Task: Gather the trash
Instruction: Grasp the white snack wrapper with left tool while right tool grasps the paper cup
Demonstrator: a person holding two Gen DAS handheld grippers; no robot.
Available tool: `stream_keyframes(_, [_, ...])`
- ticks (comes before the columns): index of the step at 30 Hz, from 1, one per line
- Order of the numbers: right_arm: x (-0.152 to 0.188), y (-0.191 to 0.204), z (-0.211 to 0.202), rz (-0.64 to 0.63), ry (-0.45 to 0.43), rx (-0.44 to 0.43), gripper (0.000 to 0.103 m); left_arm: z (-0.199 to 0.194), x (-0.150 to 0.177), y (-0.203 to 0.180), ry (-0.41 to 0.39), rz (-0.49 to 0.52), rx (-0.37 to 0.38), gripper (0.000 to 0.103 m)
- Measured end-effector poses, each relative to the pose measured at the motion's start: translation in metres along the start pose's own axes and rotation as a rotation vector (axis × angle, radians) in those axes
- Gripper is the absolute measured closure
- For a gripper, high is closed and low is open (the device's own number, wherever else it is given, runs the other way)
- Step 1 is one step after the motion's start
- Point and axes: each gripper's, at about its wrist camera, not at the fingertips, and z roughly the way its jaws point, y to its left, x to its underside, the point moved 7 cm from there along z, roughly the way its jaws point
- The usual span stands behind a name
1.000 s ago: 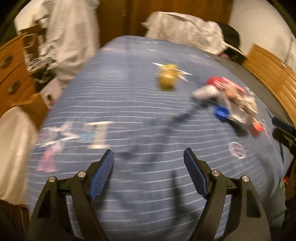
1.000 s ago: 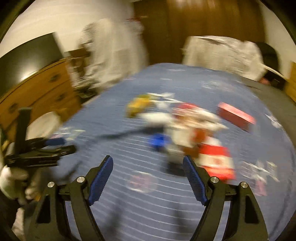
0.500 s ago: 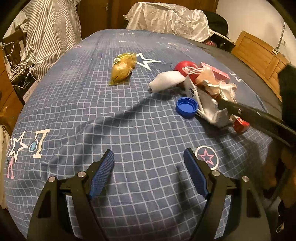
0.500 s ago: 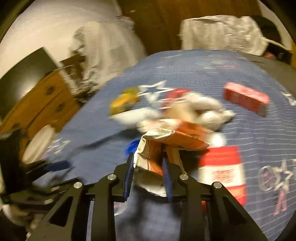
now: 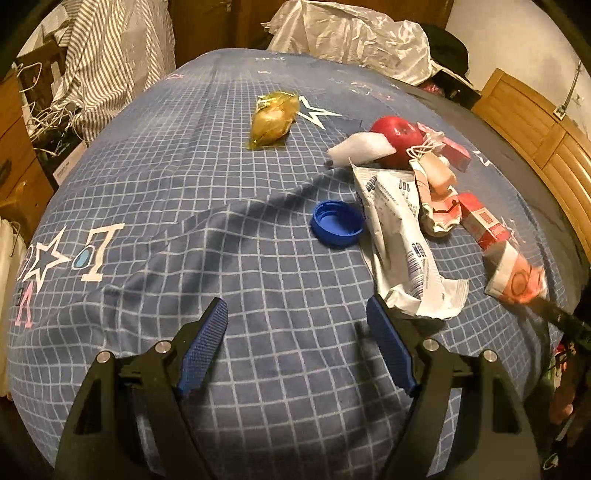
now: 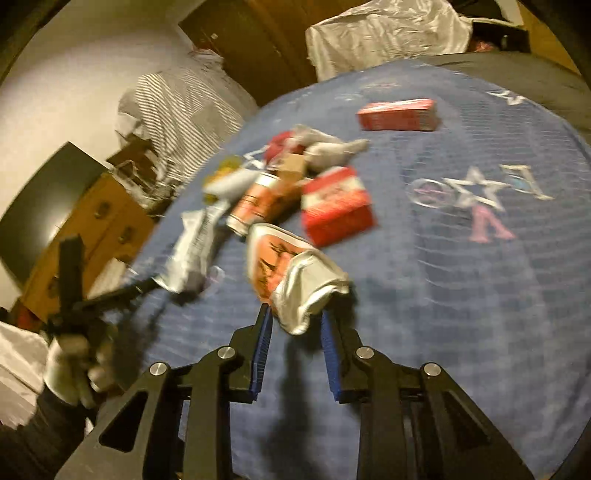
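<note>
Bedroom setting: a bed (image 5: 229,229) with a blue grid-pattern cover carries the trash, with wooden drawers at the left and a crumpled white sheet (image 5: 354,33) at the far end.

Right gripper (image 6: 297,317): fingers narrow, closed on an orange-and-white wrapper (image 6: 291,273). The wrapper is pinched by its crumpled white end and sits clear of the cover, near the front of the pile.

Left gripper (image 5: 297,347): fingers wide apart with nothing between them, positioned over bare cover just in front of a white printed pouch (image 5: 399,236).

Remaining items on the bed:
- Blue bottle cap (image 5: 337,223), just beside the pouch.
- Red apple (image 5: 397,138), touching a white tissue wad (image 5: 360,151).
- Yellow wrapped item (image 5: 273,120), apart from the pile.
- Red carton (image 6: 334,205) near the pile; a second red box (image 6: 399,114) lies farther back.
</note>
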Motion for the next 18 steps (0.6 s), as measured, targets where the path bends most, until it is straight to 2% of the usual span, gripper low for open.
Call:
stream_keyframes(3, [0.006,0.0,-0.008,-0.095,0.025,0.024,0.059,-0.013,-0.004,0.001,-0.032,-0.03,0.005,0.028])
stream_keyframes(5, [0.005,0.009,-0.009,-0.199,0.034,0.058,0.045,-0.021,-0.009,-0.002,-0.055,-0.044,0.004,0.023])
stream_keyframes(7, [0.003,0.019,-0.015,-0.324,0.03,0.101,0.041,-0.026,-0.016,-0.012,-0.071,-0.033,0.005,0.021])
stream_keyframes(10, [-0.011,0.032,-0.016,-0.496,0.041,0.144,0.041,-0.019,-0.027,-0.038,-0.056,0.033,0.007,0.021])
stream_keyframes(14, [-0.021,0.048,0.011,-0.673,0.182,0.166,0.041,0.01,-0.033,-0.064,0.03,0.089,-0.005,0.02])
stream_keyframes(18, [-0.023,0.045,0.036,-0.73,0.282,0.22,0.041,0.032,-0.034,-0.071,0.089,0.088,-0.043,0.021])
